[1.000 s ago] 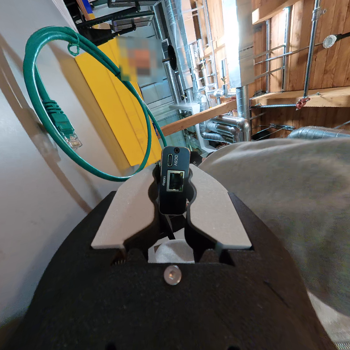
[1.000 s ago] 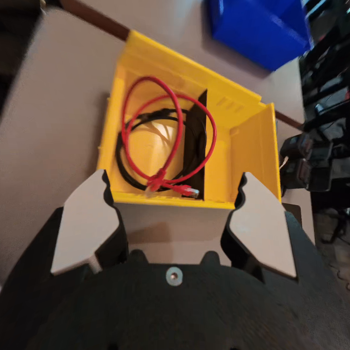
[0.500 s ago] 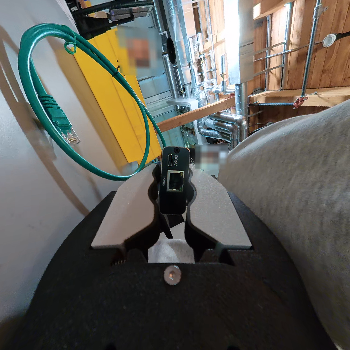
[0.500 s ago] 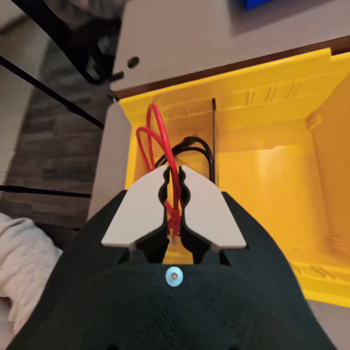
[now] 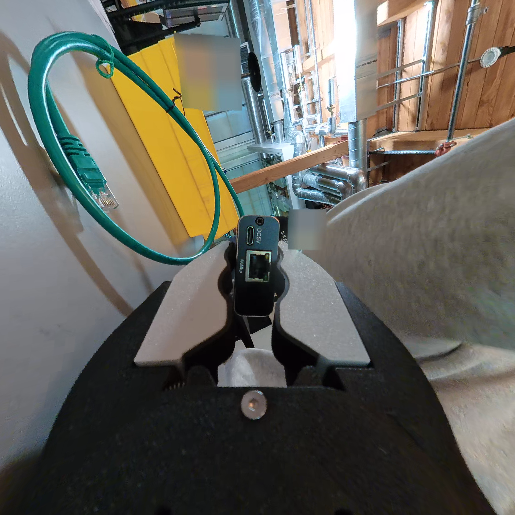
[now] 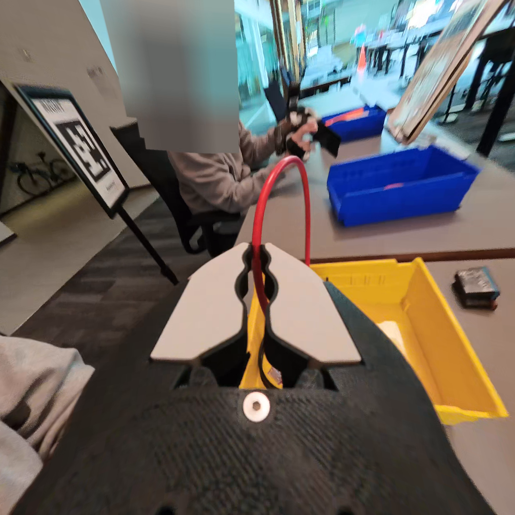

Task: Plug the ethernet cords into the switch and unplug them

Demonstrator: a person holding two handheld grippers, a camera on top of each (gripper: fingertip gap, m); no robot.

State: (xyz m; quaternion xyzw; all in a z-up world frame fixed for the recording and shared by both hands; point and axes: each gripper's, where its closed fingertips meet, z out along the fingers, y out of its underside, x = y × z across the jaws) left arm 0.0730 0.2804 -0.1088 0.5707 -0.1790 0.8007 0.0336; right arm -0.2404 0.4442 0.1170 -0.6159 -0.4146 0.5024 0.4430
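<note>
My left gripper (image 5: 255, 250) is shut on a small black switch (image 5: 256, 267), held end-on so one empty ethernet port faces the camera. A green ethernet cord (image 5: 92, 178) loops out from behind the switch over the grey table (image 5: 41, 278); its free plug hangs loose at the left. My right gripper (image 6: 256, 246) is shut on a red ethernet cord (image 6: 278, 178), which arches up above the fingers and drops back into the yellow bin (image 6: 418, 320). Its plug shows blurred between the finger bases. A black cord (image 6: 262, 365) lies under it in the bin.
The yellow bin also shows in the left wrist view (image 5: 172, 156). A grey sleeve (image 5: 418, 278) fills the right of that view. Blue bins (image 6: 398, 184) and a small dark box (image 6: 476, 287) sit on the table. A seated person (image 6: 217, 178) and a sign stand (image 6: 83, 145) are beyond it.
My right gripper went from open above the yellow bin to shut on the red cord, then lifted it up out of the bin. The left gripper kept holding the switch nearly still.
</note>
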